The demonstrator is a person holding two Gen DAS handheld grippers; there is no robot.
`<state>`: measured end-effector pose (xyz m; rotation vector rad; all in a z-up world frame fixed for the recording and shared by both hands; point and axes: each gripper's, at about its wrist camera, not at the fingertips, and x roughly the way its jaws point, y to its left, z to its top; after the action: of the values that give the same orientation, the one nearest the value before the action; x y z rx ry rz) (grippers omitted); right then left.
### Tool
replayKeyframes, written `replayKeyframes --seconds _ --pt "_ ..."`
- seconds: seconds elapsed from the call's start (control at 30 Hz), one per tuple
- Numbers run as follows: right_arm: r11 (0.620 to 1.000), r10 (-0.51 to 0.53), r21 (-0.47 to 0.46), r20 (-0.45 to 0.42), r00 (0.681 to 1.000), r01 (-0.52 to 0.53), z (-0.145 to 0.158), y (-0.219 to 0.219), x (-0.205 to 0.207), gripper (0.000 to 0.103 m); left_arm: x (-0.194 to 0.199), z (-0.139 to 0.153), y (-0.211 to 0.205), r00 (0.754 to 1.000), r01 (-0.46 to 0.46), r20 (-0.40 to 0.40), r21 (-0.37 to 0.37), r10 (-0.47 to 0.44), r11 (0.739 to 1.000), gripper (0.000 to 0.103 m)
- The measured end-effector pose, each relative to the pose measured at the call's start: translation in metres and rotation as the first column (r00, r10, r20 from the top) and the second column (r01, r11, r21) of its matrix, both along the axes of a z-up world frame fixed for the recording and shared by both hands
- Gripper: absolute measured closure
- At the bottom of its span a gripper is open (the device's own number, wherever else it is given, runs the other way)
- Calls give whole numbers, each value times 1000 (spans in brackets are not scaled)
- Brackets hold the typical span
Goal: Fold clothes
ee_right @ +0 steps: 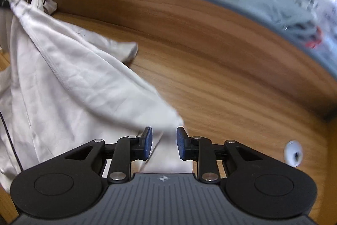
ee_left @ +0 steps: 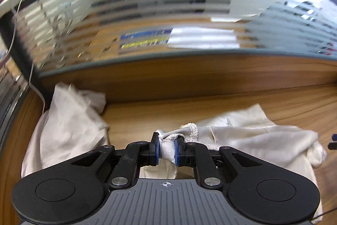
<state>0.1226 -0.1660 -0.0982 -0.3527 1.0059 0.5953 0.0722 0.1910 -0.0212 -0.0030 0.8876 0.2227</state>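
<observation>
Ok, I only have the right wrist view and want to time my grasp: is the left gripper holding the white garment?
Observer: Yes. The left gripper is shut on a bunched edge of the crumpled white fabric garment.
Operator: Which part of it?
Observer: A gathered hem; a white drawstring cord sticks out just beyond the jaws.
Operator: Anything else on that side?
Observer: Another heap of white cloth lies to its left, by the wooden partition. I cannot tell whether it is the same garment.
</observation>
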Motion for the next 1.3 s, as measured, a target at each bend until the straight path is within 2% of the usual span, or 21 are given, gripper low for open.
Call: replayKeyframes --seconds 0.1,0.23,0.4,0.5,0.6,0.7,0.93,1.0,1.07,1.1,1.17,1.3 --pt "999 35 42 -60 998 -32 -12 4 -1 74 0 -11 1 1000 -11 -29 13 11 1000 87" --pt "983 180 -7 -81 980 -182 -28 29 -3 74 2 -21 6 998 -16 -59 29 17 999 87" --pt "959 273 -55 -71 960 -277 -40 56 7 66 5 -25 13 997 -27 -73 20 29 999 87" --pt "922 371 -98 -55 927 -375 -43 70 9 66 6 -28 18 996 -32 -80 16 33 999 87" --pt "863 486 -125 -56 872 -489 -46 80 12 66 8 -31 20 996 -33 -87 13 34 999 87" --pt "822 551 -120 -79 831 -556 -50 85 19 66 10 -35 23 995 -35 -94 10 35 999 87" --pt "799 585 -73 -130 800 -596 -57 87 40 65 13 -41 28 994 -46 -101 2 46 999 87" --pt "796 591 -69 -130 796 -602 -57 87 39 68 14 -42 29 994 -48 -101 -1 48 999 87" --pt "801 583 -72 -127 802 -594 -57 85 40 90 15 -42 28 994 -48 -97 -5 47 999 87" --pt "809 572 -73 -130 810 -583 -57 84 42 94 16 -42 28 994 -46 -95 -7 46 999 87" --pt "821 554 -78 -132 822 -565 -56 81 44 97 19 -40 25 996 -35 -84 -9 34 999 87" --pt "821 550 -120 -100 829 -559 -50 73 36 99 31 -28 12 998 24 -62 16 -23 1000 87"
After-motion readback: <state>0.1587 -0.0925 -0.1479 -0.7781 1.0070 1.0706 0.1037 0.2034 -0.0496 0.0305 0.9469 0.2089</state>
